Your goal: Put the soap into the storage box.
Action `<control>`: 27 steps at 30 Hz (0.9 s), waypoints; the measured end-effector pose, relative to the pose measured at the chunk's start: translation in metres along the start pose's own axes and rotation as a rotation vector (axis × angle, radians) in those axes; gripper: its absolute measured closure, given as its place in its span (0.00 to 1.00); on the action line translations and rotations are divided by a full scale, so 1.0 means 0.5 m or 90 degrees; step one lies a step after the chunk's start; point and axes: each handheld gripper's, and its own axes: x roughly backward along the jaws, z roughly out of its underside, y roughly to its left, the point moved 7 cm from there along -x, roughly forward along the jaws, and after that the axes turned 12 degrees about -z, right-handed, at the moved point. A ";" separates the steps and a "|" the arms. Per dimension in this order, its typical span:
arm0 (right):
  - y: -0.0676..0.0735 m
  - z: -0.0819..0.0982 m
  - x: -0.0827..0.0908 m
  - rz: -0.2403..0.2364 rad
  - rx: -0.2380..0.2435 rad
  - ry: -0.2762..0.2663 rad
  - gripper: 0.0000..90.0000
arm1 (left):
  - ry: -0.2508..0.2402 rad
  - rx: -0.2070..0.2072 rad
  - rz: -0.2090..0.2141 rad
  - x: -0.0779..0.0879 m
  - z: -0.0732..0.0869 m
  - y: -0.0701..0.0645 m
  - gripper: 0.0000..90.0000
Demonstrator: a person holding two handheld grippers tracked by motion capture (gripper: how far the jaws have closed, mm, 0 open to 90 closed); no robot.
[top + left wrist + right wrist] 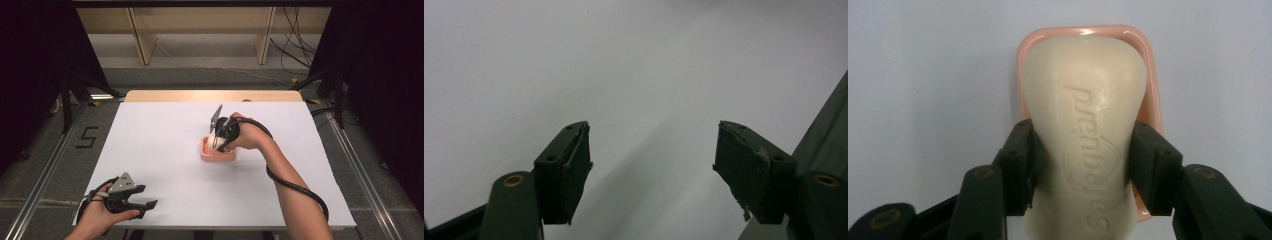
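A cream soap bar (1083,115) with embossed lettering is clamped between the two black jaws of my right gripper (1082,165), which is shut on it. The bar hangs just over a pink soap dish (1149,95), whose rim shows around it. In the high view the right gripper (218,143) points down over the pink soap dish (206,154) near the middle of the white table, with the pale soap bar (220,141) at its tip. My left gripper (148,206) rests at the table's front left; its jaws (651,165) stand open with nothing between them.
The white table top (165,135) has a wooden strip (210,95) along its far edge. Black cables trail from both grippers. Metal rails (45,170) and dark frames flank the table; wooden legs and loose wires stand beyond it.
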 end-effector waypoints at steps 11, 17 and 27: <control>-0.006 -0.003 -0.004 -0.005 -0.002 -0.002 0.56 | 0.001 0.013 0.001 0.000 0.001 -0.002 0.33; -0.010 -0.005 -0.006 -0.001 -0.002 -0.002 0.56 | 0.000 0.012 -0.010 -0.002 0.000 0.001 0.33; -0.016 -0.009 -0.012 0.001 -0.001 -0.003 0.56 | 0.000 0.011 -0.012 -0.001 0.000 0.002 0.33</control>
